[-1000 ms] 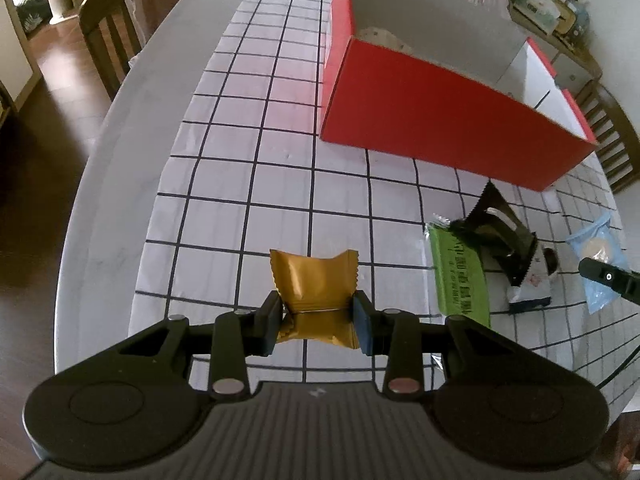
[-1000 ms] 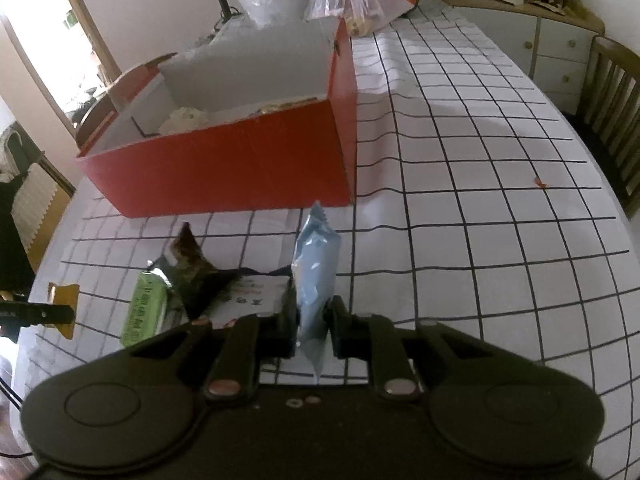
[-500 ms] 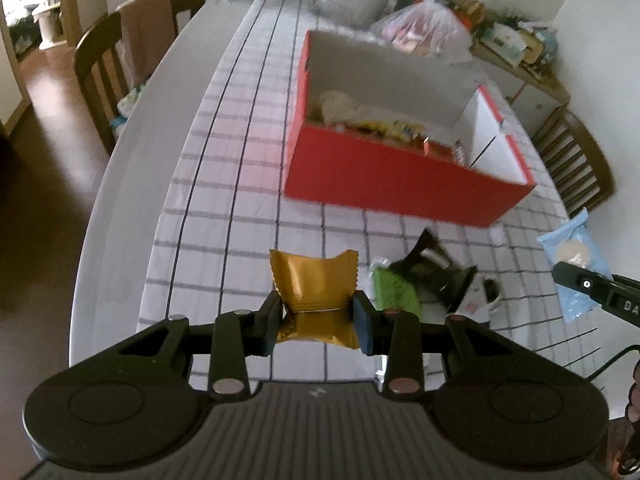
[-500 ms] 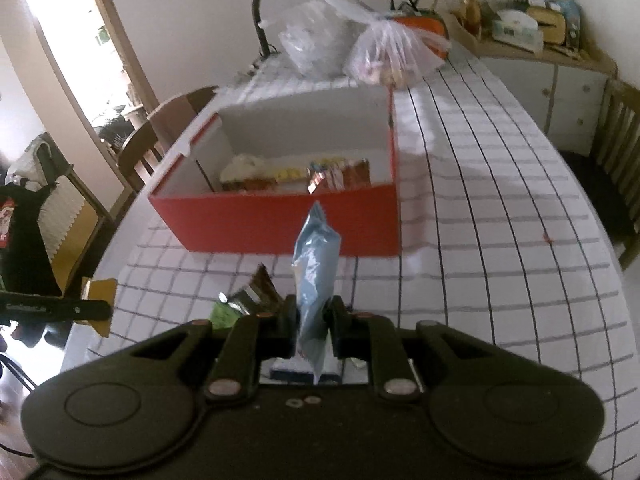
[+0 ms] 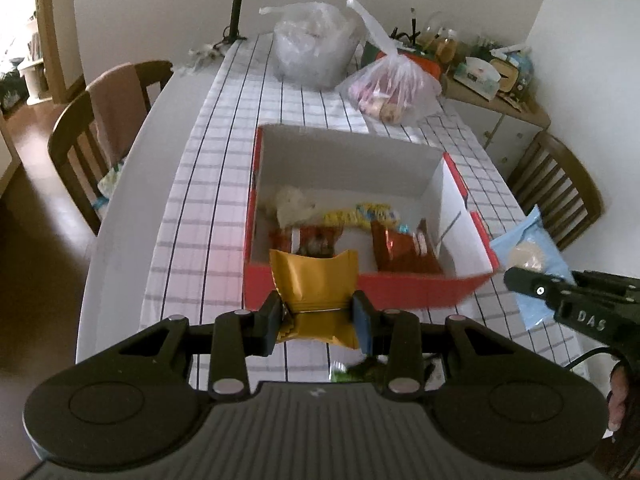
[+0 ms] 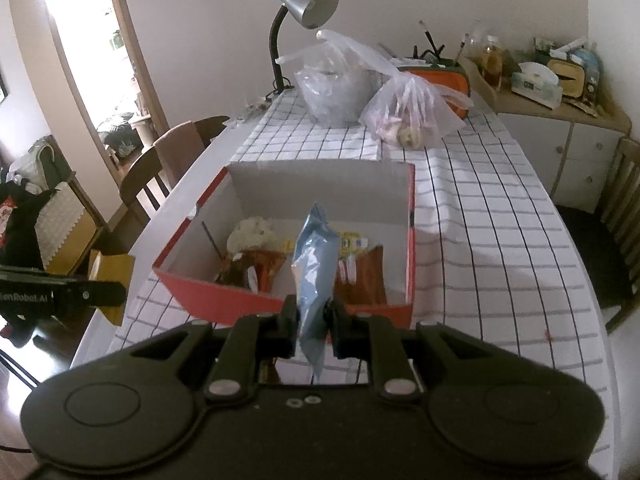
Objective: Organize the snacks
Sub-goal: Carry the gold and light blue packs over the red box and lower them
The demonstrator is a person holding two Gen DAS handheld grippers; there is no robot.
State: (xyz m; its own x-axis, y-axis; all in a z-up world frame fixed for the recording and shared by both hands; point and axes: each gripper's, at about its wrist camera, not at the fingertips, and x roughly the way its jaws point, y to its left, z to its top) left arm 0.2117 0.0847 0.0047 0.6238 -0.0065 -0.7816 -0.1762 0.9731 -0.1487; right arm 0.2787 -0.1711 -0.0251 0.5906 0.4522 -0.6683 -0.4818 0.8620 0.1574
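Left wrist: left tool (image 5: 316,316) pinches gold snack packet (image 5: 314,280) at lower edge, above red box (image 5: 400,292) front wall; light, crinkly | Right wrist: right tool (image 6: 314,316) clamps blue snack pouch (image 6: 314,264) edgewise over box; soft, slippery film, contents likely fragile.

Both grippers are matte black: the left gripper (image 5: 319,316) and right gripper (image 6: 313,312) each have two round discs at the lower corners, silver rivets on angled links, a ribbed centre plate. White "DAS" lettering marks the right one at right of the left view, with a thin black cable.
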